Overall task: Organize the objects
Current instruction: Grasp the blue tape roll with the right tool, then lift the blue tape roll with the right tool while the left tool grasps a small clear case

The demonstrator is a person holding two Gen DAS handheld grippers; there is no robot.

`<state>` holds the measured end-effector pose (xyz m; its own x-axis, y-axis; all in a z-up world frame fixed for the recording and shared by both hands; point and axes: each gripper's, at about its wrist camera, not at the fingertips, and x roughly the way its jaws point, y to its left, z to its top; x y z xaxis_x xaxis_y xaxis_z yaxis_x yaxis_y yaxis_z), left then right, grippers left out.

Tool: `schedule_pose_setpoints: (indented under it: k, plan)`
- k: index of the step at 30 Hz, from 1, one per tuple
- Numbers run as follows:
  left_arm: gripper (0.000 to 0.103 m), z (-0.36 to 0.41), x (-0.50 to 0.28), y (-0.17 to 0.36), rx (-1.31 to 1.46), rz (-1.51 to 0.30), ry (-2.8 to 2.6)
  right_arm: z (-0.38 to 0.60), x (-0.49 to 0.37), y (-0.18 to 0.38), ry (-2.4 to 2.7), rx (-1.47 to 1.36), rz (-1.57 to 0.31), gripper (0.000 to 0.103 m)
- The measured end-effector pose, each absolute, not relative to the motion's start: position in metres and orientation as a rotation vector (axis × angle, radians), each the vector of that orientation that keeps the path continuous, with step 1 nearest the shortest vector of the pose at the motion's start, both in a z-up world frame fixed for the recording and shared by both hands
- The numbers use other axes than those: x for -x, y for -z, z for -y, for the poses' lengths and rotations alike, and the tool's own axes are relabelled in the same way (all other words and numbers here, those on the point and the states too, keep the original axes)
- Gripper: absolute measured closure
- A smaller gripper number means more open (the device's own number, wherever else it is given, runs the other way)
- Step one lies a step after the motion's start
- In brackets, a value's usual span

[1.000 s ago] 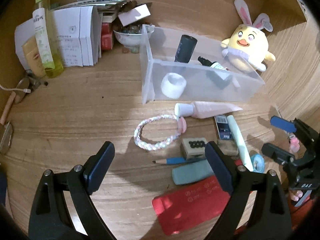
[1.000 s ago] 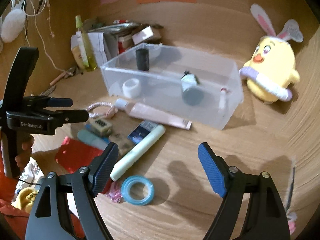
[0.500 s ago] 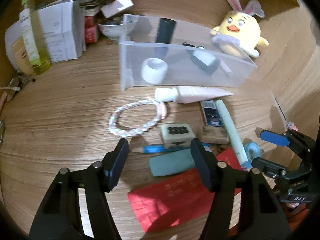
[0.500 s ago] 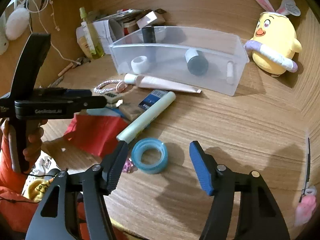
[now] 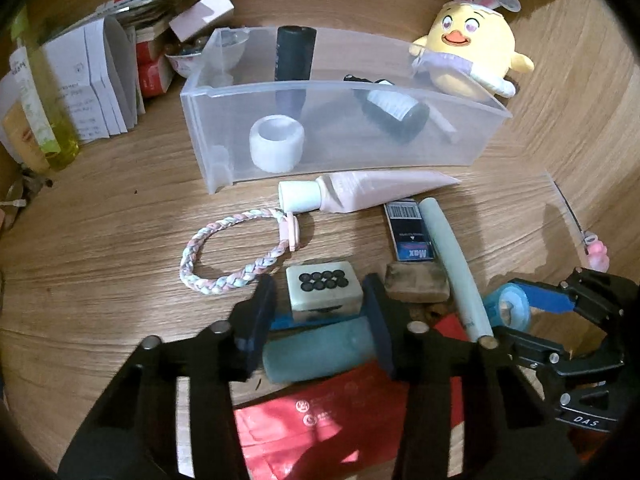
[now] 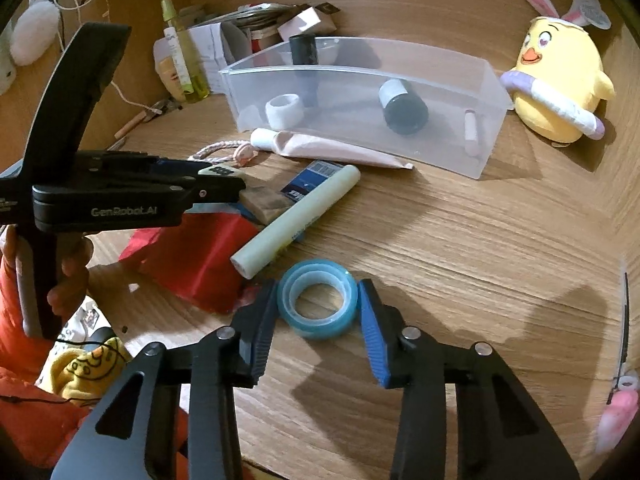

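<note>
My left gripper (image 5: 320,304) has its jaws on both sides of a white tile with black dots (image 5: 323,291), closing on it; a teal tube (image 5: 320,354) and a blue pencil lie just below. My right gripper (image 6: 318,304) has its jaws against both sides of a blue tape roll (image 6: 318,303) that rests on the table. The clear plastic bin (image 5: 460,152) stands behind, with a white ring, a black cylinder and a dark bottle inside. A pink tube (image 5: 372,194), a braided bracelet (image 5: 236,252) and a pale green stick (image 5: 452,256) lie in front of it.
A yellow plush chick (image 5: 468,52) sits right of the bin. Papers, boxes and a yellow-green bottle (image 5: 40,92) crowd the back left. A red packet (image 5: 328,420), a brown eraser (image 5: 416,286) and a blue Max box (image 5: 408,232) lie near the grippers.
Both grippers have moved forward and down and narrowed: the left around the dotted tile, the right around the blue tape roll.
</note>
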<state>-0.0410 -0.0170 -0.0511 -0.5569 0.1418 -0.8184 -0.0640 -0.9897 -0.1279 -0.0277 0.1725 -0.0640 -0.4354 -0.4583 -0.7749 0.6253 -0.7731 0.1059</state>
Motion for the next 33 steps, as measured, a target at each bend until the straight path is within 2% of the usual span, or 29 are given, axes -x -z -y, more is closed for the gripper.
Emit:
schedule_pose_setpoints:
  k: [1, 4, 17, 33]
  plan:
    - [0.068, 0.017, 0.041, 0.051, 1.414, 0.127, -2.669, -0.174, 0.029, 0.064, 2.215, -1.109, -0.25, 0.066]
    - [0.069, 0.017, 0.039, 0.05, 1.401, 0.115, -2.683, -0.178, 0.033, 0.063, 2.236, -1.11, -0.225, 0.066]
    - [0.07, 0.015, 0.032, 0.032, 1.299, 0.105, -2.728, -0.193, 0.055, 0.031, 2.339, -1.016, -0.123, 0.066]
    - [0.07, 0.033, 0.033, -0.01, 1.124, 0.186, -2.828, -0.195, 0.088, -0.002, 2.398, -0.918, -0.025, 0.066]
